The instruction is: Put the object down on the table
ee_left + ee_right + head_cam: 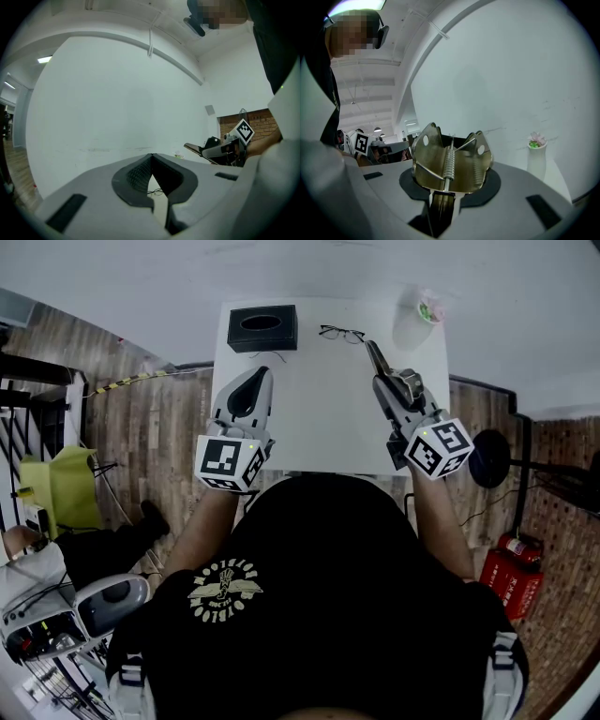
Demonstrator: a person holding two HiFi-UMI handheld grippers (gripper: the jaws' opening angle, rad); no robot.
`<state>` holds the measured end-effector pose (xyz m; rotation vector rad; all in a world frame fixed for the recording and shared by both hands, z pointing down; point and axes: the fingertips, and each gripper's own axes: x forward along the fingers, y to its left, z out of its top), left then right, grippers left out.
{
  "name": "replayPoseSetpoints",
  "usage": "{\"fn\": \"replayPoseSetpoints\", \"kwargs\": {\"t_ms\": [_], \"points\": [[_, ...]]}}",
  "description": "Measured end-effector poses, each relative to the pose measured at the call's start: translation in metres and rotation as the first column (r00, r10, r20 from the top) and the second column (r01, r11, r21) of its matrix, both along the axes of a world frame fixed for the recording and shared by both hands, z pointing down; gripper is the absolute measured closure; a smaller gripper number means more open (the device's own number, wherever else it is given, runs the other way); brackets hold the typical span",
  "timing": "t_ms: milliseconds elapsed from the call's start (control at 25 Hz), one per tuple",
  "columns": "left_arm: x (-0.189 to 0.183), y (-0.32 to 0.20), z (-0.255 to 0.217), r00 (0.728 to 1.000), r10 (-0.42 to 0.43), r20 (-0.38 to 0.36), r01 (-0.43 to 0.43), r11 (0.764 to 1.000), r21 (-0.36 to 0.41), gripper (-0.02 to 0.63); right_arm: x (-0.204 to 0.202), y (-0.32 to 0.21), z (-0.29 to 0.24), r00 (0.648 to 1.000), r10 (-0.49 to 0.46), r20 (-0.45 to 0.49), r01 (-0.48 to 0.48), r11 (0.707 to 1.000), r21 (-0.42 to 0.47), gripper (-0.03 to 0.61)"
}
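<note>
A brass-coloured metal spring clip (pixel 450 164) stands between the jaws of my right gripper (pixel 443 190), which is shut on its handle end. In the head view the clip (pixel 386 369) pokes out ahead of the right gripper (pixel 398 390), above the right half of the white table (pixel 319 418). My left gripper (pixel 262 373) hovers over the table's left half with its jaws together and nothing in them. In the left gripper view the left gripper (pixel 152 158) has its tips meeting, and the right gripper (pixel 225 147) with the clip (pixel 193 148) shows at the right.
A black tissue box (pixel 262 327) sits at the table's far left corner. Thin-framed glasses (pixel 340 333) lie at the far middle. A white vase (pixel 417 315) with a small flower stands at the far right, also in the right gripper view (pixel 536 159). Wooden floor surrounds the table.
</note>
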<state>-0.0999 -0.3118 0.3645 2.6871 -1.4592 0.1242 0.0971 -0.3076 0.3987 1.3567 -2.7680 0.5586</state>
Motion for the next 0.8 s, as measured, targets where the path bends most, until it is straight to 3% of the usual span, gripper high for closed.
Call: {"fn": "replayPoseSetpoints", "kwargs": {"t_ms": [800], "points": [[-0.015,0.009,0.009,0.999,-0.036,0.027,0.036,0.999,-0.022,0.606,-0.016,0.011,0.094,0.998,-0.054,-0.011,0.051,0.982,-0.183,0.468]]}}
